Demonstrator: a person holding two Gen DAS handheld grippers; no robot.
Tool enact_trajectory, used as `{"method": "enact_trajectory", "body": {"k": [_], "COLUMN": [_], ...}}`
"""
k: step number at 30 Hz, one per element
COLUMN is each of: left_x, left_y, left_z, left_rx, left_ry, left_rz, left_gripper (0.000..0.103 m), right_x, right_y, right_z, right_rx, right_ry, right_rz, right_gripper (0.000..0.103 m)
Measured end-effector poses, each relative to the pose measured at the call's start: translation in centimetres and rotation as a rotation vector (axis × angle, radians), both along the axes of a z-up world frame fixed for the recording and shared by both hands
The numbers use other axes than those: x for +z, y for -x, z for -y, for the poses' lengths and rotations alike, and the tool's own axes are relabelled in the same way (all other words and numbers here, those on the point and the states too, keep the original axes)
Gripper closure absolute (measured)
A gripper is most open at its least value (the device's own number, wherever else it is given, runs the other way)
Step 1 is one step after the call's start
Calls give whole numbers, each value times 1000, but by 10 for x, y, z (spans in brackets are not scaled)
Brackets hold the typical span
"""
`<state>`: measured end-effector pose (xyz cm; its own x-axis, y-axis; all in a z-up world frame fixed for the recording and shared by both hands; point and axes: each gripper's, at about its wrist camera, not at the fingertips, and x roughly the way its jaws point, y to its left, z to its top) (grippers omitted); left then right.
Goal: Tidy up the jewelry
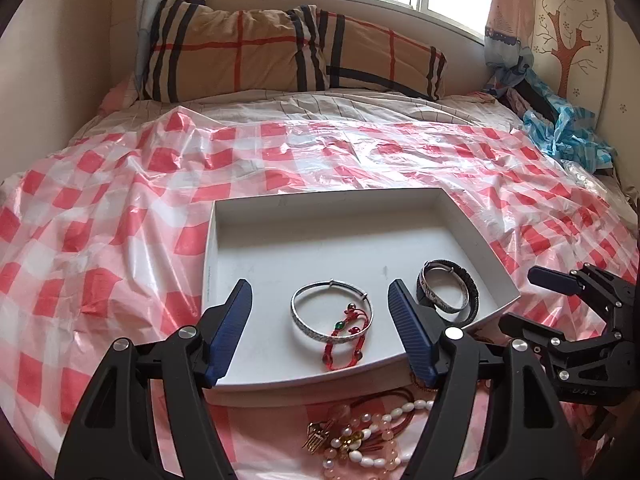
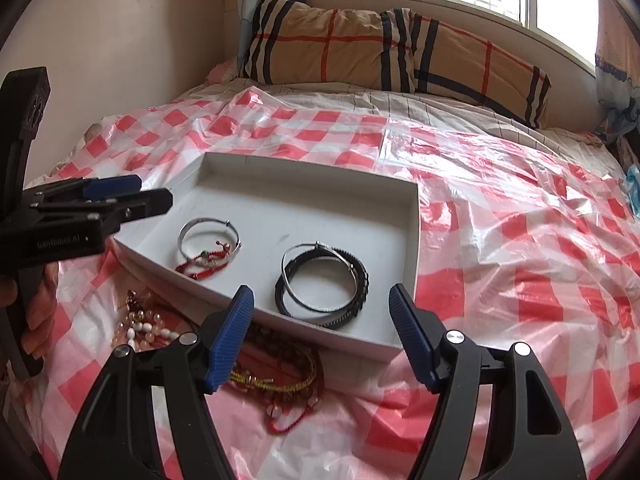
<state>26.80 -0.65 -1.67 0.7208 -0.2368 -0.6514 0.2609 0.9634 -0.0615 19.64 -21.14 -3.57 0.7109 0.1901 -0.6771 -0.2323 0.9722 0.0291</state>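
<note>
- White tray [image 1: 248,232] lies on the bed, on a red-white check plastic sheet [image 1: 100,240]. It is the place for the sorted jewelry.
- Already in the tray: silver bangle [image 1: 308,320] w/ a red cord bracelet [image 1: 346,338] lying across it, at approx. 6 o'clock of the tray floor in the left wrist view. A black bracelet [image 1: 470,294] w/ a thin silver ring on it sits at approx. 4 o'clock, near the tray corner.
- Not sorted yet: bead bracelets [image 1: 372,440], white and pink, w/ a small gold charm, on the sheet just outside the near tray wall, at 6 o'clock of the left view.
- Second loose pile [image 2: 280,376] in the right wrist view: red bead strings and a yellow band, just under the near tray wall, around 6 o'clock.
- Left claw [image 1: 320,334]: jaws apart, nothing between the pads. It hangs over the near tray edge.
- Right claw [image 2: 320,334]: jaws apart, empty too. It points to the tray's near wall and the red pile.
- Step in hand, as I judge: between two picks, both claws free, some pieces are in and the rest waits.
- Next move probably calls for lowering each claw to its pile, closing on one strand only, then lifting it over the wall.
- Risk: strands are tangled, so one pick may drag others; the sheet is slippery.
</note>
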Motion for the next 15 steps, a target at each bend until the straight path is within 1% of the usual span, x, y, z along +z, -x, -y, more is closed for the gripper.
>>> {"method": "enact_trajectory", "body": {"k": [3, 6, 11, 15], "left_x": [-3, -14, -38, -47], "left_y": [15, 35, 67, 77], "left_z": [-11, -21, -20, -12], "left_rx": [11, 0, -84, -118], "left_ry": [-9, -26, -44, -50], "left_rz": [-17, -58, -143, -169], "left_gripper": [35, 34, 32, 27], "right_x": [-11, -21, -28, -31], "right_y": [14, 23, 21, 10], "right_z": [3, 4, 2, 1], "right_rx": [7, 14, 40, 28], "right_ry": [-4, -6, -29, -55], "right_rz": [-44, -83, -124, -142], "right_gripper": [35, 35, 35, 35]}}
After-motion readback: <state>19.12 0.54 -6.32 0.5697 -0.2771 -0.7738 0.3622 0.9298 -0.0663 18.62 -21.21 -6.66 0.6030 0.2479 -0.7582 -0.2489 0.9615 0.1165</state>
